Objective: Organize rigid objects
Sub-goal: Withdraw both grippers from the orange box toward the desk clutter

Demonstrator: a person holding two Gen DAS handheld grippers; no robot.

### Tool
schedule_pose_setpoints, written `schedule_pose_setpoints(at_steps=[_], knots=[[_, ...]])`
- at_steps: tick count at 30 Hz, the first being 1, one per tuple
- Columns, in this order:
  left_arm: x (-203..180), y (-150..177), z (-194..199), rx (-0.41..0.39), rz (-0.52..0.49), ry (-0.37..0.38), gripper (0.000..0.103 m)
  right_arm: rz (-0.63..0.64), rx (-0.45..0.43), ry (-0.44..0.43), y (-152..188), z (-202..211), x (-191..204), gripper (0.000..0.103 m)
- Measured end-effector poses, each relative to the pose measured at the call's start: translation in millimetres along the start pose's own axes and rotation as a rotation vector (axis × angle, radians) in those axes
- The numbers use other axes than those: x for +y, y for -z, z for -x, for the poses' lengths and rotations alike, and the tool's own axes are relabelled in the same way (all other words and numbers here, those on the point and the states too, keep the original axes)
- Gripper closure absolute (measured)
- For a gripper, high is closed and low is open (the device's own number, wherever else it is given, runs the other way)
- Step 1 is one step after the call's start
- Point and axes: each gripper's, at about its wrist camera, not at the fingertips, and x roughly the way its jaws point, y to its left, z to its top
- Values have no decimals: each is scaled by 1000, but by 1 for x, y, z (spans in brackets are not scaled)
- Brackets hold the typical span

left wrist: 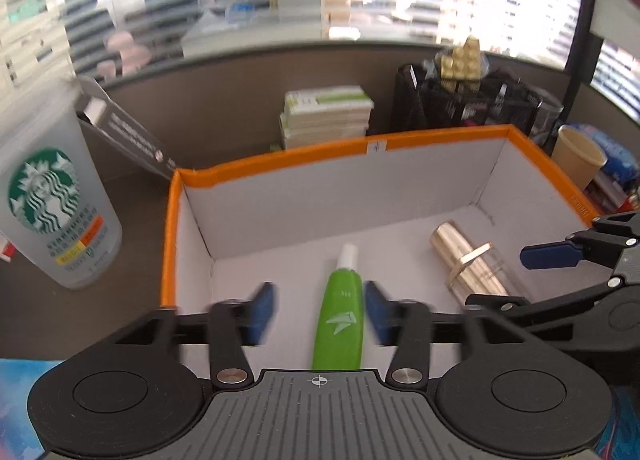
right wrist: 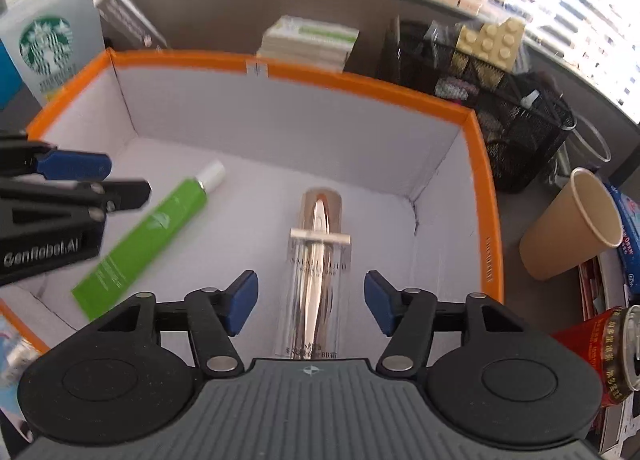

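An orange-rimmed white box (left wrist: 280, 158) (right wrist: 360, 78) holds two objects lying flat on its floor. A green tube (left wrist: 340, 316) (right wrist: 148, 236) with a white cap lies between the blue pads of my left gripper (left wrist: 320, 312). The jaws are open and the left pad stands well off the tube. A gold cosmetic bottle (left wrist: 468, 260) (right wrist: 316, 260) in a clear case lies between the fingers of my right gripper (right wrist: 311, 300), open with gaps on both sides. Each gripper's blue pad (left wrist: 550, 254) (right wrist: 76, 166) also shows at the edge of the other's view.
A Starbucks cup (left wrist: 52, 212) (right wrist: 48, 48) stands left of the box. Behind it are a stack of small boxes (left wrist: 324, 116) and a black mesh organiser (left wrist: 460, 104) (right wrist: 512, 120). A paper cup (left wrist: 580, 156) (right wrist: 568, 224) and a red can (right wrist: 600, 352) stand at the right.
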Motion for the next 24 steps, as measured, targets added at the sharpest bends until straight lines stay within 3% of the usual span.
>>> schedule_pose_setpoints(at_steps=[4,6,9,11,13,18,24], knots=[[3,5,30,-87,-6,2,26,-10,-76,6,1,24,-1,42],[7,11,49,-133,7,28,13,-21,-123,-7,6,39,-1,42],[10,28,79,-222,-1,32,5,-26,-214,-28,21,65,1,37],[10,42,96,-266,-24,32,0,-11,-280,-20,35,84,5,25],[12,58,110,-304,-48,23,0,1,-342,-7,53,103,7,17],[22,92,125,-328,-10,-12,0,-35,-434,-12,99,130,8,12],[27,116,119,-301,9,-41,0,-17,-435,54,139,130,22,9]])
